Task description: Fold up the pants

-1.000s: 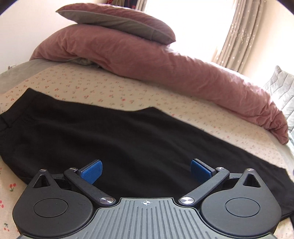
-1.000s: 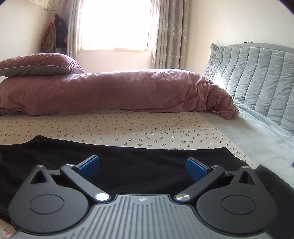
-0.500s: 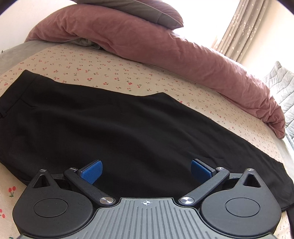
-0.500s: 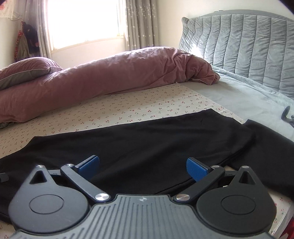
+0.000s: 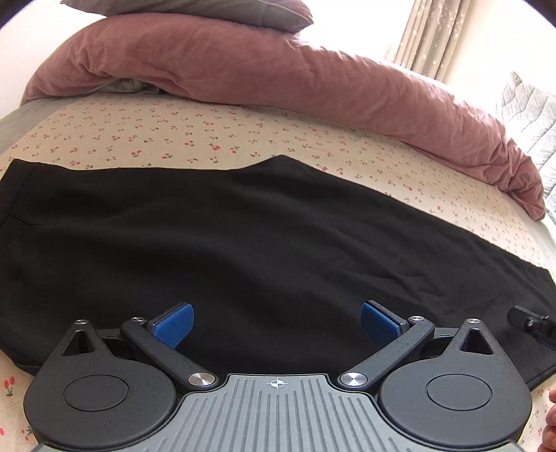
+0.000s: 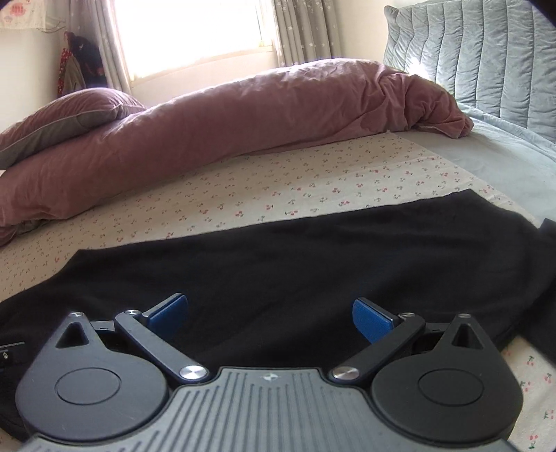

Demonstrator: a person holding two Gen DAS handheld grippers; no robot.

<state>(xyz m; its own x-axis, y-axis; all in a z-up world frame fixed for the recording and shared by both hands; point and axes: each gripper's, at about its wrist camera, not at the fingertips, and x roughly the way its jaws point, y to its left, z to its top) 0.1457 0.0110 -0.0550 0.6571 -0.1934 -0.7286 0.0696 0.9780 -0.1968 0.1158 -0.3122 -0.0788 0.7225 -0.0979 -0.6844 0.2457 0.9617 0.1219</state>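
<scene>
Black pants (image 5: pixel 243 236) lie flat on the bed, spread lengthwise across the cherry-print sheet (image 5: pixel 194 135). In the left wrist view we see the wide end at the left edge and the cloth narrowing toward the right, where a leg end reaches the lower right. In the right wrist view the pants (image 6: pixel 312 257) fill the middle band; a second dark flap of cloth shows at the far right edge, partly cut off by the frame.

Left claw (image 5: pixel 276 321): spread wide, blue pads (image 5: pixel 172 324) well apart, nothing between them. It sits over the near edge of the pants; the black cloth runs under and ahead of both fingers. We cannot tell whether the pads touch the fabric.

Right claw (image 6: pixel 270 320): also spread wide, blue pads (image 6: pixel 370 321) well apart, holding nothing. It hangs over the near hem of the pants, cloth ahead of both fingers and sheet showing at lower right. Contact with the cloth cannot be told.

A small part of the right tool shows at the right edge of the left wrist view, above the leg end.

Beyond the pants: bare sheet, then a long mauve duvet (image 6: pixel 243 114) rolled along the far side of the bed, a mauve-and-grey pillow (image 6: pixel 66 121) on top of it. A grey quilted headboard (image 6: pixel 479 52) stands at right; curtains (image 6: pixel 295 27) and a bright window behind.
</scene>
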